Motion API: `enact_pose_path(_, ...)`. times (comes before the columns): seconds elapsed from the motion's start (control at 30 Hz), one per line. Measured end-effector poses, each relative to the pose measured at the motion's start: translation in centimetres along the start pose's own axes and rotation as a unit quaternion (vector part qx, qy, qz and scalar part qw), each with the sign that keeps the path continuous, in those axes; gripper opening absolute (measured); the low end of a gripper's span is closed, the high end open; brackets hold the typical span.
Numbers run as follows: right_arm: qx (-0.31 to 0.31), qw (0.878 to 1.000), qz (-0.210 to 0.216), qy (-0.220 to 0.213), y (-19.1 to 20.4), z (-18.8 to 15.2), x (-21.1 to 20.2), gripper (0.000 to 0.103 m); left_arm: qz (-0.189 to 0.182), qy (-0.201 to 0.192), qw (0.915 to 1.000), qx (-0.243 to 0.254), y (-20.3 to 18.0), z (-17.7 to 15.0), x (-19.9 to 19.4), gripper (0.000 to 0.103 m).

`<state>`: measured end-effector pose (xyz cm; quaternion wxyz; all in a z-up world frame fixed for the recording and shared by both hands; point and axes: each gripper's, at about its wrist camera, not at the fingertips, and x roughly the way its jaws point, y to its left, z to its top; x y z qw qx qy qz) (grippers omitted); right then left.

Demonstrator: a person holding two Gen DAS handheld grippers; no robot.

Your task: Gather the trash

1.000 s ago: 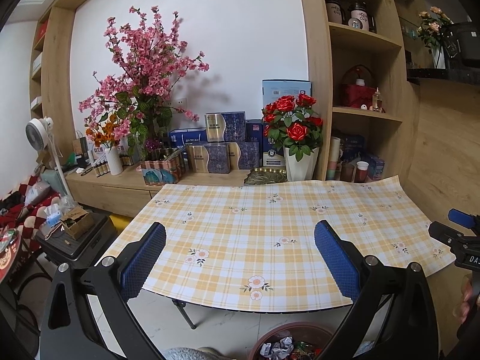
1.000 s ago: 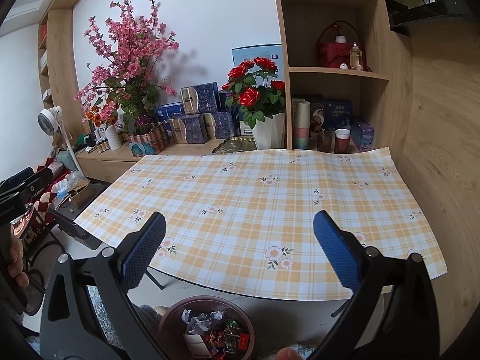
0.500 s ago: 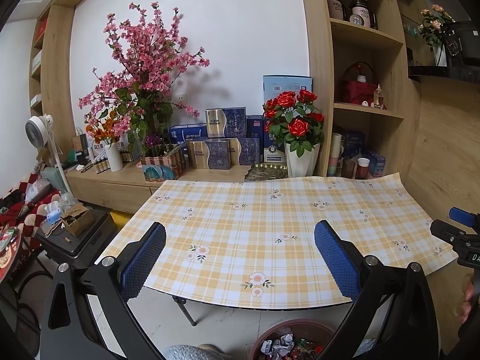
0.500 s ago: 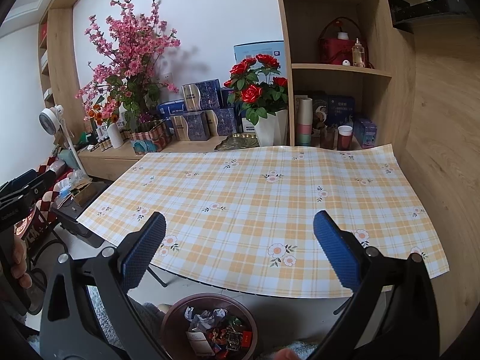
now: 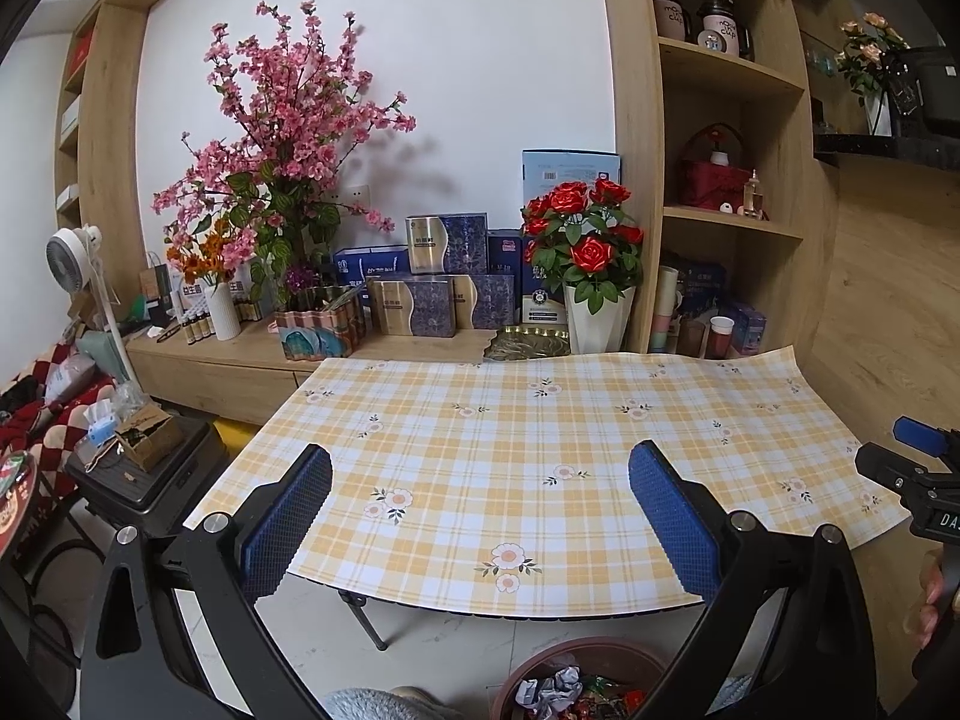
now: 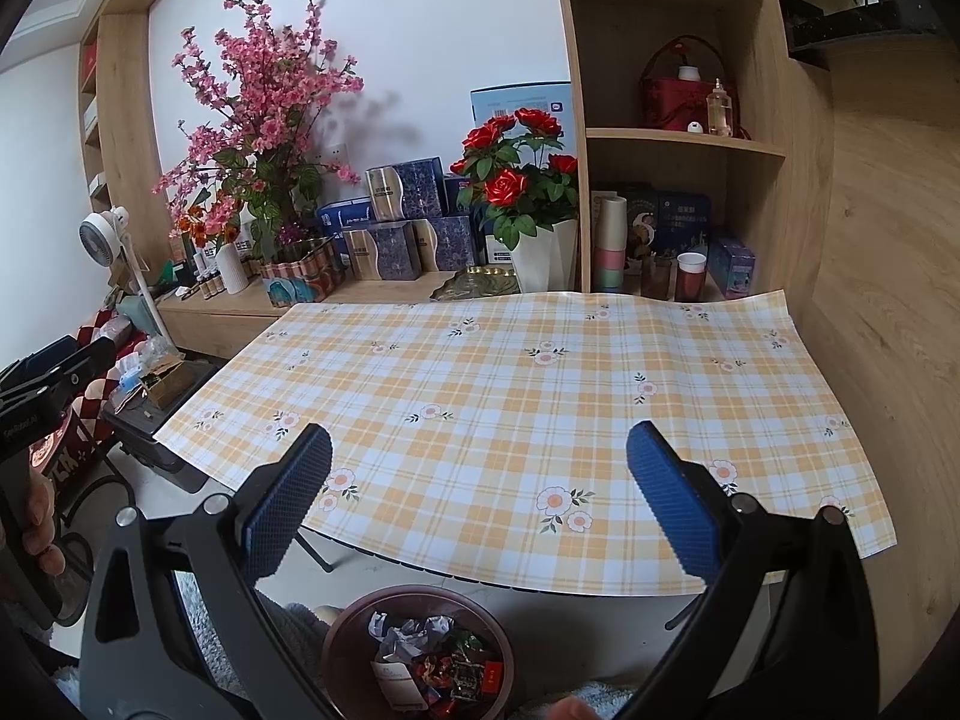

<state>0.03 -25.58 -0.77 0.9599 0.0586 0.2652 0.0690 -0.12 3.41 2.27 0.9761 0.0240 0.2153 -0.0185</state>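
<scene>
A brown round bin (image 6: 336, 648) stands on the floor below the table's near edge, holding crumpled paper and wrappers (image 6: 438, 660); it also shows in the left wrist view (image 5: 540, 660). The table (image 6: 510, 396) has a yellow plaid flowered cloth with no trash seen on it. My left gripper (image 5: 480, 510) is open and empty above the table's near edge. My right gripper (image 6: 480, 492) is open and empty, held above the bin and the table edge. The right gripper shows at the left wrist view's right edge (image 5: 918, 468), the left one at the right wrist view's left edge (image 6: 54, 378).
Behind the table a wooden counter (image 5: 240, 354) carries flower vases, a white pot of red roses (image 5: 594, 312) and blue gift boxes (image 5: 432, 294). Wooden shelves (image 5: 726, 222) rise at the back right. A fan (image 5: 72, 252) and a black case (image 5: 144, 468) stand left.
Both grippers have drawn back and tilted down slightly, so the table sits a little farther away and the bin shows more. Both stay open and empty.
</scene>
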Motion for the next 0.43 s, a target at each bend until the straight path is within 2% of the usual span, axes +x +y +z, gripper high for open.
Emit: enact_pose_path(0.43, 0.001, 1.0, 0.0, 0.002, 0.26, -0.08, -0.11, 0.097, 0.001, 0.011, 0.9999, 0.004, 0.34, -0.07, 0.25, 0.097)
